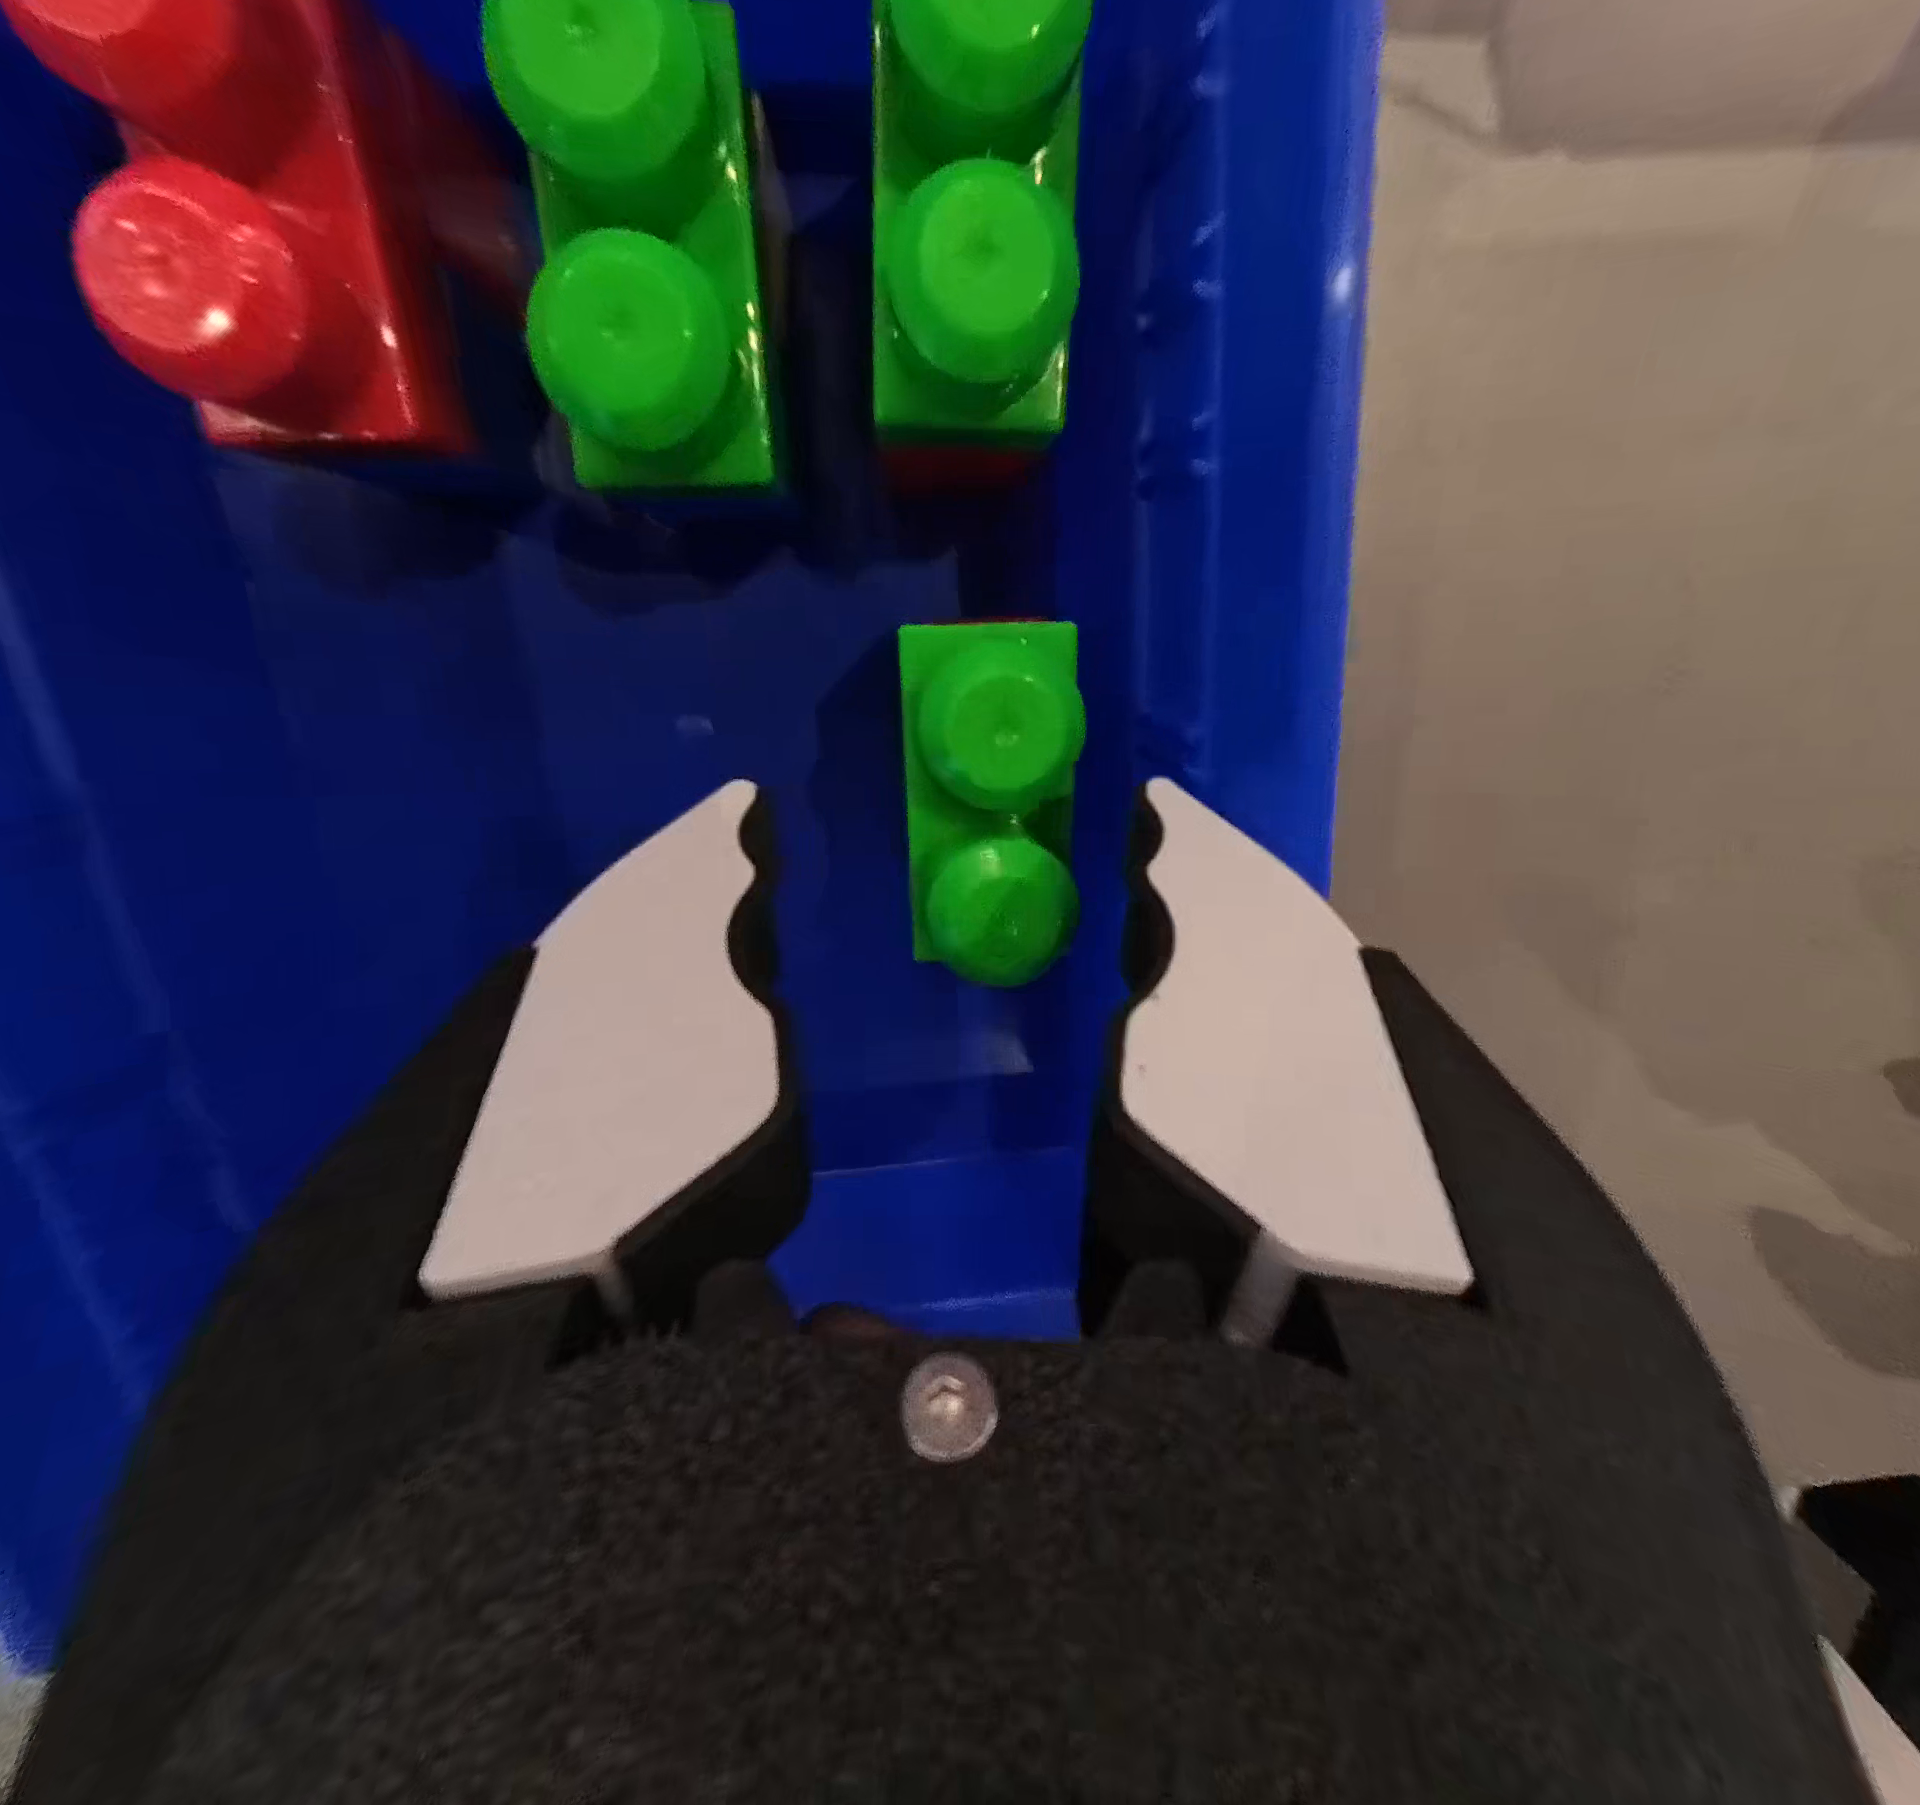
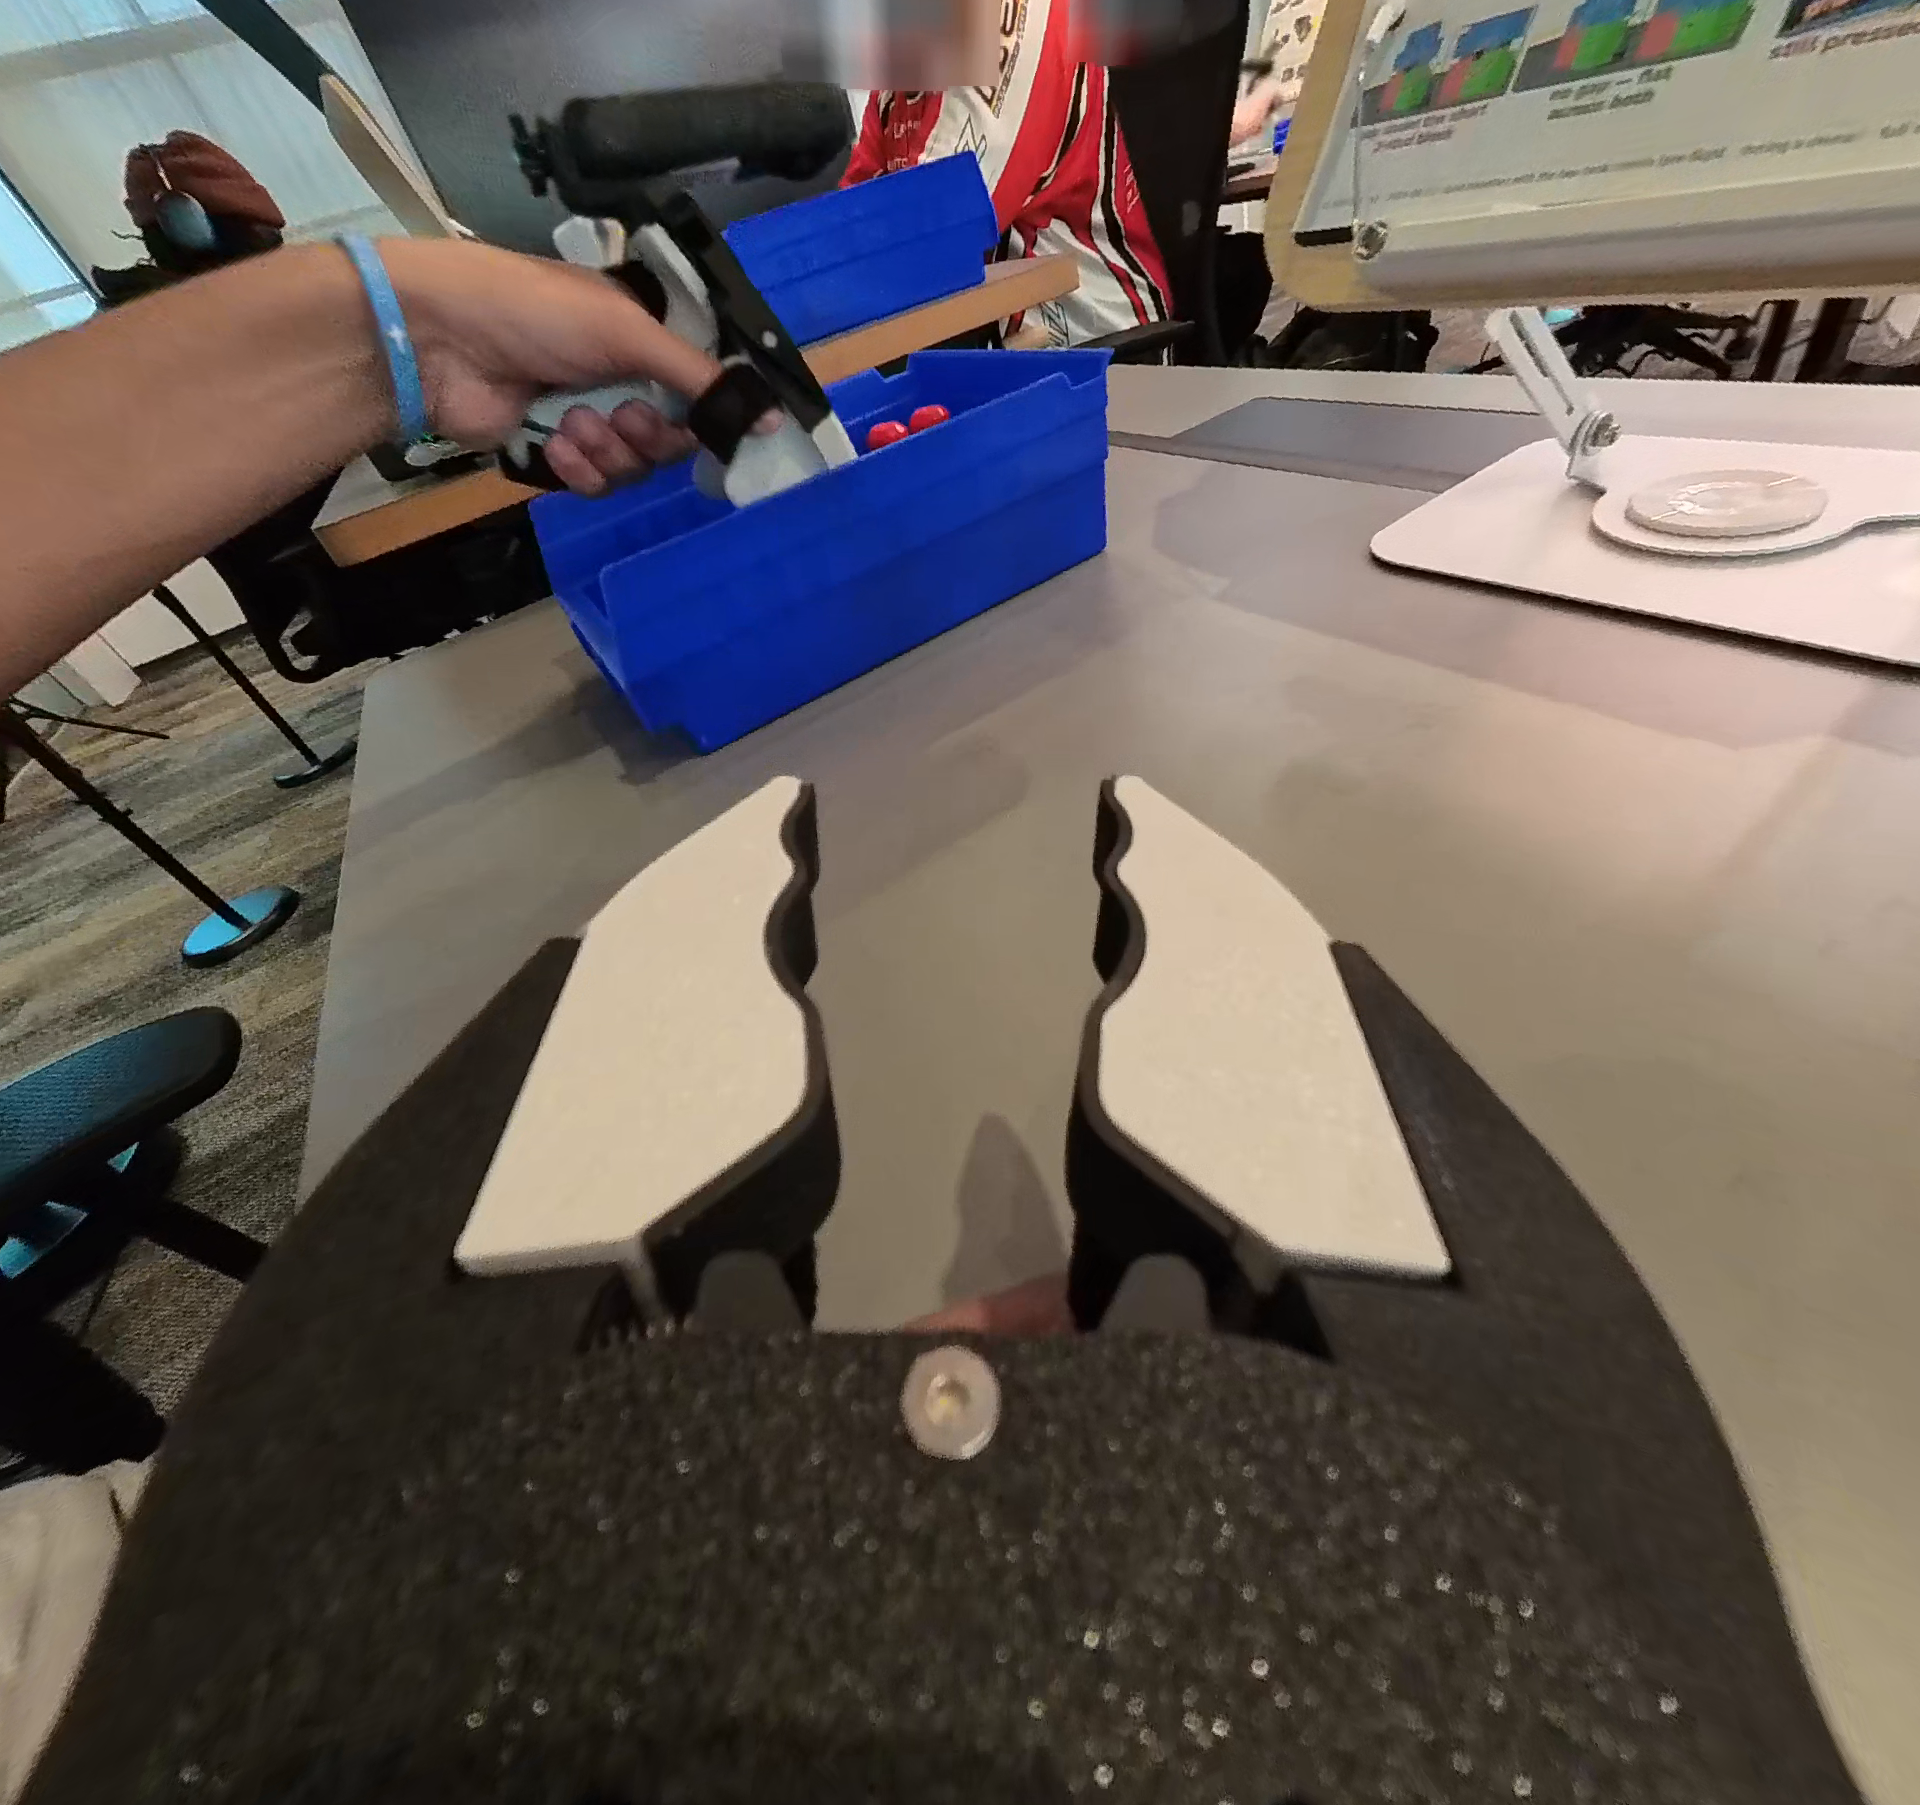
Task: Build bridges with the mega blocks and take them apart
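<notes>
Mega blocks (image 1: pixel 992 799) (green and red, two studs each) in blue bin (image 1: pixel 312 820)

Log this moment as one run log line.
left tool: open, in blue bin over green block | right tool: open, empty, above table

**Two wrist cameras: one close over the bin, one low and back across the table**

Left wrist view: mounted behind the left gripper (image 1: pixel 951 810), pointing steeply down into the blue bin (image 1: pixel 1247 405), very near, blocks filling the upper frame.

Right wrist view: mounted behind the right gripper (image 2: pixel 951 810), sitting low over the grey table (image 2: pixel 1455 820), facing forward across it, well back from the bin.

Shared ground: the same blue bin (image 2: pixel 831 571), seen whole from the right with the left gripper (image 2: pixel 769 467) dipping into it, seen only from inside on the left.
</notes>
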